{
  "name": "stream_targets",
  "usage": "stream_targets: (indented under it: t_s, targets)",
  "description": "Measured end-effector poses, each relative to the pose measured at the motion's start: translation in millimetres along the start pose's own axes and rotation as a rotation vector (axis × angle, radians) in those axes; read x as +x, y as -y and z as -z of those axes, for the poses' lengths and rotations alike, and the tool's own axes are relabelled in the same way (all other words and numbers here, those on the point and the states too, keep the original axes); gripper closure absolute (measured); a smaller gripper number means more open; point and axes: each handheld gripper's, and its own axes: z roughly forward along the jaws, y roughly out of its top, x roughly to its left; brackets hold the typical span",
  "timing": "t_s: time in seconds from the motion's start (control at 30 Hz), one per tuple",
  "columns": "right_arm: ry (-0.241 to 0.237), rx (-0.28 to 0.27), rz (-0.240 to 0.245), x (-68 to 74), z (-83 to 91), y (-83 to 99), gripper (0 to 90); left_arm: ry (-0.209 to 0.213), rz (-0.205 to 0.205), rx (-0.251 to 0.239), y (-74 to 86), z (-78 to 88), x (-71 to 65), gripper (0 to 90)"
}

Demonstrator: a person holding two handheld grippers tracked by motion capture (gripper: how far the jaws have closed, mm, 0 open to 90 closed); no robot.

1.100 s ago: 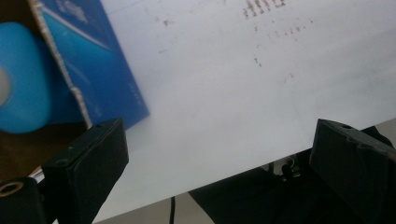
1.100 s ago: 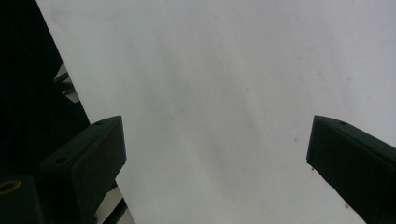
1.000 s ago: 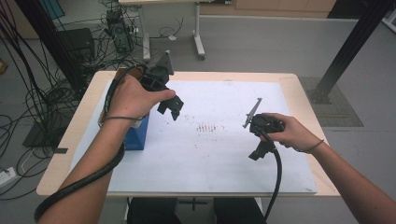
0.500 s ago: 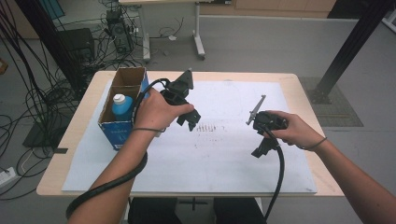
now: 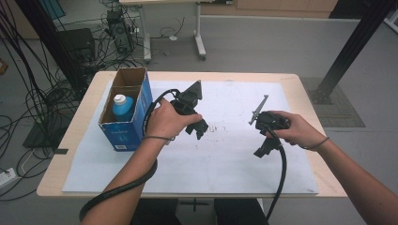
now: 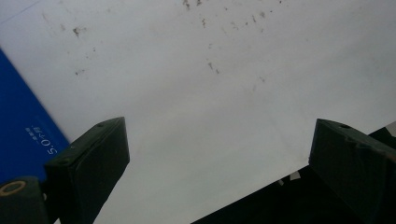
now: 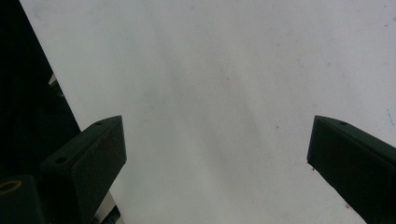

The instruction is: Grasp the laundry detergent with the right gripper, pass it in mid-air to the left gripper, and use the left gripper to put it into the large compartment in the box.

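Observation:
A blue cardboard box [image 5: 127,119] with open brown flaps stands at the table's left, and a blue bottle with a white cap [image 5: 122,107] sits upright inside it. My left gripper [image 5: 198,129] hovers over the white sheet just right of the box, open with nothing between its jaws; the left gripper view has the box's blue wall [image 6: 23,128] at its left edge. My right gripper [image 5: 263,147] hangs open over the sheet's right half, jaws wide apart above bare paper [image 7: 210,93].
A white sheet [image 5: 220,164] with small dark specks near its middle covers most of the wooden table [image 5: 75,140]. Cables trail from both grippers off the front edge. Beyond the table are floor cables, another desk's legs and a black post at the right.
My left gripper moved right, away from the box, uncovering the box and the bottle in it. The right gripper shifted only slightly.

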Motion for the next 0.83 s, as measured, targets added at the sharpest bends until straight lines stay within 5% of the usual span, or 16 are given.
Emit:
stream_targets:
  t_s: [0.83]
  targets:
    - [0.023, -0.017, -0.012, 17.5, 9.4, 4.9, 4.5, 0.010, 0.009, -0.016, 9.7, 2.1, -2.2, 5.7]
